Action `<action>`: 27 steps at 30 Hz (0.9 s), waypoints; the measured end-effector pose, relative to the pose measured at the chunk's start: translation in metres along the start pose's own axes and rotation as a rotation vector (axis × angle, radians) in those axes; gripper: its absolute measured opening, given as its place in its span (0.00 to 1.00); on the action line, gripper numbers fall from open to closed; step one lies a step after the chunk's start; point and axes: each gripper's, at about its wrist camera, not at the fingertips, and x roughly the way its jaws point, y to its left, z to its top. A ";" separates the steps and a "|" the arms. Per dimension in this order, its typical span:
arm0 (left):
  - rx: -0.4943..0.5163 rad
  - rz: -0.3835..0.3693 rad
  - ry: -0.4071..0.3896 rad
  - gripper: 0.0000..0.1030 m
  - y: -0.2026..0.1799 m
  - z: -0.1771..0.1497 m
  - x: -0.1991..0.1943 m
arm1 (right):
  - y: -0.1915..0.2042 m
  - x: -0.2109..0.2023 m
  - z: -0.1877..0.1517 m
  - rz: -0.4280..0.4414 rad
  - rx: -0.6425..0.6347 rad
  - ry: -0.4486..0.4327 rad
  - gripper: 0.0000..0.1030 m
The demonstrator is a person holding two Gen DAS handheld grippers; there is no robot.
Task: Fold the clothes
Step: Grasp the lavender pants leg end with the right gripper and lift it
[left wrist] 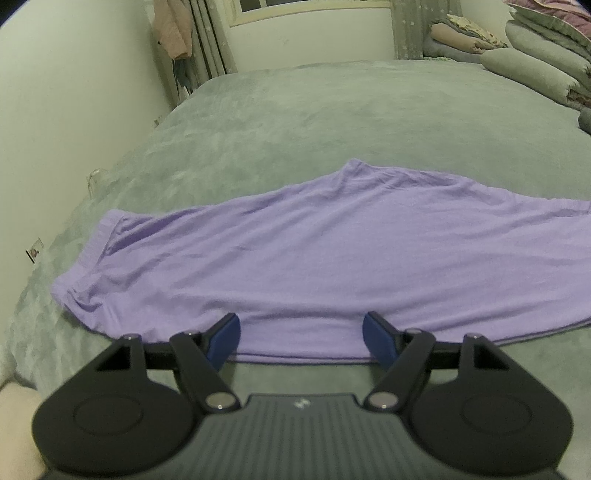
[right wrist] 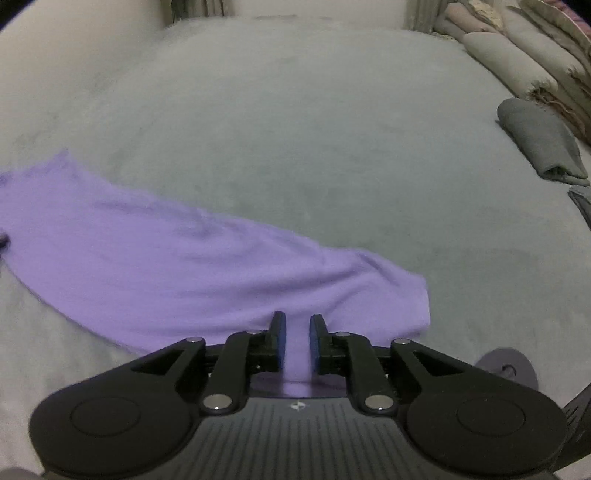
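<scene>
Purple garment (left wrist: 314, 254) flat on bed (left wrist: 332, 122); left gripper (left wrist: 301, 338) gapes wide at hem, gripping nothing; right gripper (right wrist: 297, 341) narrowly parted, cloth between pads, grip unclear.

A home bedroom: a wide bed (left wrist: 332, 110) under a green blanket, pillows (left wrist: 535, 70) and folded bedding stacked at its head, curtains (left wrist: 210, 37) beside a window (left wrist: 310, 11).

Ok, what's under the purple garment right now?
The purple garment lies flat on the green bedspread, which shows all around it. Whatever is beneath the cloth itself is covered.
</scene>
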 end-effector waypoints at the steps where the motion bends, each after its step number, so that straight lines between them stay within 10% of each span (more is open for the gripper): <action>1: -0.007 -0.004 0.003 0.72 0.001 0.000 0.000 | -0.004 -0.001 -0.001 0.005 0.020 -0.001 0.12; 6: -0.028 -0.018 0.015 0.74 0.004 0.001 0.000 | -0.012 -0.008 -0.008 -0.124 -0.046 0.045 0.16; 13: -0.032 -0.025 0.021 0.74 0.004 0.001 -0.003 | -0.016 -0.026 -0.024 0.009 -0.014 0.042 0.18; 27: -0.021 -0.024 0.001 0.75 -0.007 0.003 -0.011 | -0.055 -0.015 -0.031 0.142 0.471 -0.033 0.61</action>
